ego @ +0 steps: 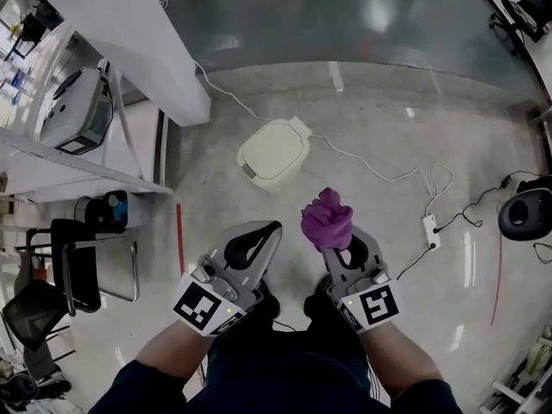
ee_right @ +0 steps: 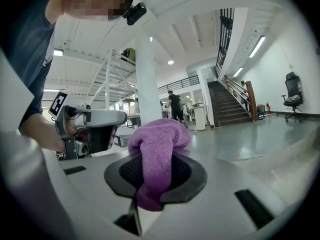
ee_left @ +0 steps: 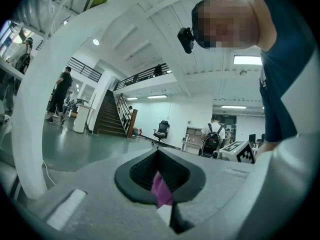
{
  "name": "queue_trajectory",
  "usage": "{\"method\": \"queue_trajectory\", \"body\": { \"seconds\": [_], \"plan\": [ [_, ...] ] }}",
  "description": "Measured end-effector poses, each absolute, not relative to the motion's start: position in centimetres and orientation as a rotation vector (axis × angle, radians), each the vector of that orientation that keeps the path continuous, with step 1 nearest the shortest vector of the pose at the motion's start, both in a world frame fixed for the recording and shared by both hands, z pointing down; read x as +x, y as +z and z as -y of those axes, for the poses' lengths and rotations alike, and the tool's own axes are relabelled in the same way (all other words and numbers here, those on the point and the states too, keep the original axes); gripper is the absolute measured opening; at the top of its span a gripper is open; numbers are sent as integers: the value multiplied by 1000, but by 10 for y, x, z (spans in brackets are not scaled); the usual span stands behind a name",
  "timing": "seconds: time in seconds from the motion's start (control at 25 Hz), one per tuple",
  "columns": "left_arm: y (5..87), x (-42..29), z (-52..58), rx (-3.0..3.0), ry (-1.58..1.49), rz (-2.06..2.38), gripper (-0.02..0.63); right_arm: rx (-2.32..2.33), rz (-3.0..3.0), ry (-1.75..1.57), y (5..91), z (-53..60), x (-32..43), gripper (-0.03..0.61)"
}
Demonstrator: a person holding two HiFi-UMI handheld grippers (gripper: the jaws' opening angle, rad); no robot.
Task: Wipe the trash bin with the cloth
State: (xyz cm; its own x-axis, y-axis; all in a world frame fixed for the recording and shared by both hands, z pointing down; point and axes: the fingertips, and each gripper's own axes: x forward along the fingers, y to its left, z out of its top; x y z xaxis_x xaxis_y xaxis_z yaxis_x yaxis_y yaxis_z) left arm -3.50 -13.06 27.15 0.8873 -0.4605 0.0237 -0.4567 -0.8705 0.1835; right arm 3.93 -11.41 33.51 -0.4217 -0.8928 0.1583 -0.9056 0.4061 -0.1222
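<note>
Head view: the cream trash bin point(ego: 274, 152) stands on the floor point(ego: 388, 110), at 11 o'clock from the right gripper point(ego: 339, 241) and well apart from it. The purple cloth point(ego: 326, 219) is bunched at that gripper's tip.
Left gripper view: the left gripper point(ee_left: 159, 158) has its jaws closed together.
Right gripper view: the jaws are clamped on the cloth.

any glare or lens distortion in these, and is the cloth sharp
Head view: pale glare patches sit on the glossy floor beyond the trash bin. Right gripper view: heavy fisheye with black corners, yet the purple cloth between the jaws is sharp. Left gripper view: same fisheye, bending the white column into an arc; a mosaic patch hides the face.
</note>
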Motion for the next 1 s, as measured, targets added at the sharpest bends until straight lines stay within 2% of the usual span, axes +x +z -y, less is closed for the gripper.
{"method": "queue_trajectory", "body": {
  "seconds": [0.68, 1.0],
  "plan": [
    [484, 4, 198, 2879, 8, 815, -2, 1785, 2565, 224, 545, 195, 85, 78],
    [579, 18, 236, 2912, -82, 855, -2, 1851, 2525, 155, 650, 243, 98, 78]
  ]
}}
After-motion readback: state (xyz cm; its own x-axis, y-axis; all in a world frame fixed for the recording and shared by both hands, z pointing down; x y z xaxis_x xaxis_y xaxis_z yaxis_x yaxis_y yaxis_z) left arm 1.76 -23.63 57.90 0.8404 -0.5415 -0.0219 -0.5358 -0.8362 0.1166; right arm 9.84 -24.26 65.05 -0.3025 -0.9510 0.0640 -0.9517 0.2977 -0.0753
